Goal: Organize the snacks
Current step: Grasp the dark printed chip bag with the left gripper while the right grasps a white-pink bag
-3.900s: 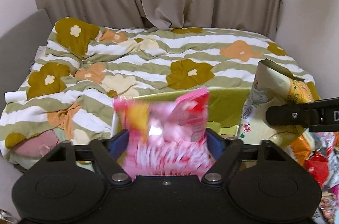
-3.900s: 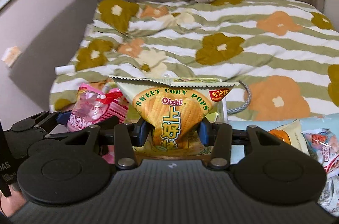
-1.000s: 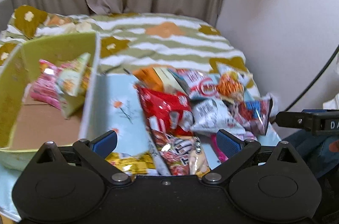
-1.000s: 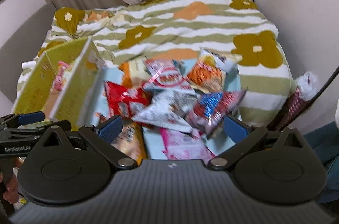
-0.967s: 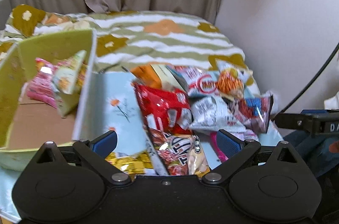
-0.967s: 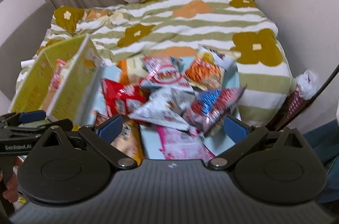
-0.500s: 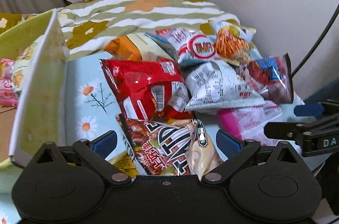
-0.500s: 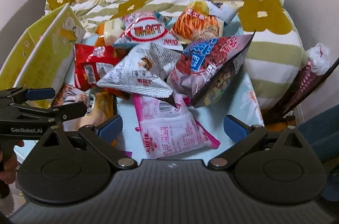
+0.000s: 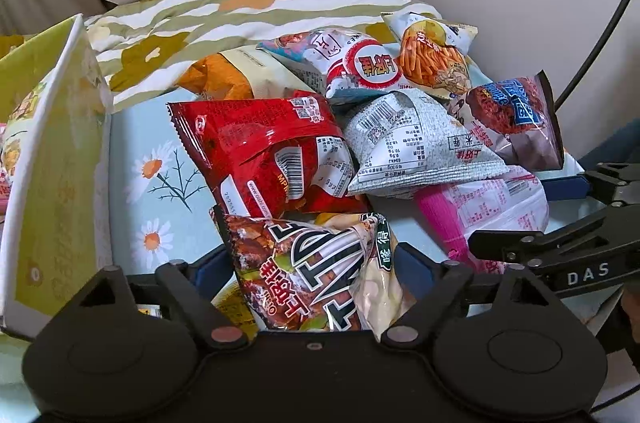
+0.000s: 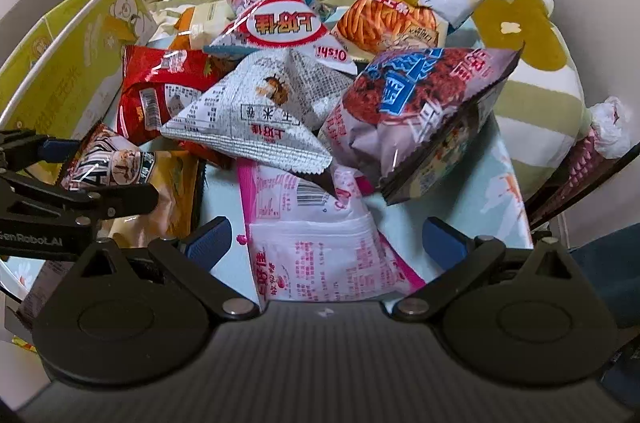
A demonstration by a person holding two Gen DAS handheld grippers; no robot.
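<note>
- The step in hand looks like picking the next packets from the heap of snack bags to move them into the yellow-green cardboard box (image 9: 56,159) standing at the left of the pile.
- The left hand-held gripper (image 9: 312,267) has just been closing its jaws around the brown crinkly snack bag with white lettering (image 9: 304,271). The bag lies between the blue pads (image 9: 412,265), and they seem to touch its sides, though a firm grip is hard to confirm.
- The right hand-held gripper (image 10: 326,235) stands wide open. The pale pink plastic snack bag (image 10: 320,247) lies flat between its jaws, clear of both pads.
- Next, as I judge it, the right jaws must close on the pink bag, and the left must finish its pinch before lifting. The red glossy bag (image 9: 264,151) touches the brown one and may drag along.
- The left view alone shows the daisy-print light blue cloth (image 9: 160,167) beside the box wall. The right view alone shows the bear print on the box and a dark patterned thing with white plastic at the far right.
</note>
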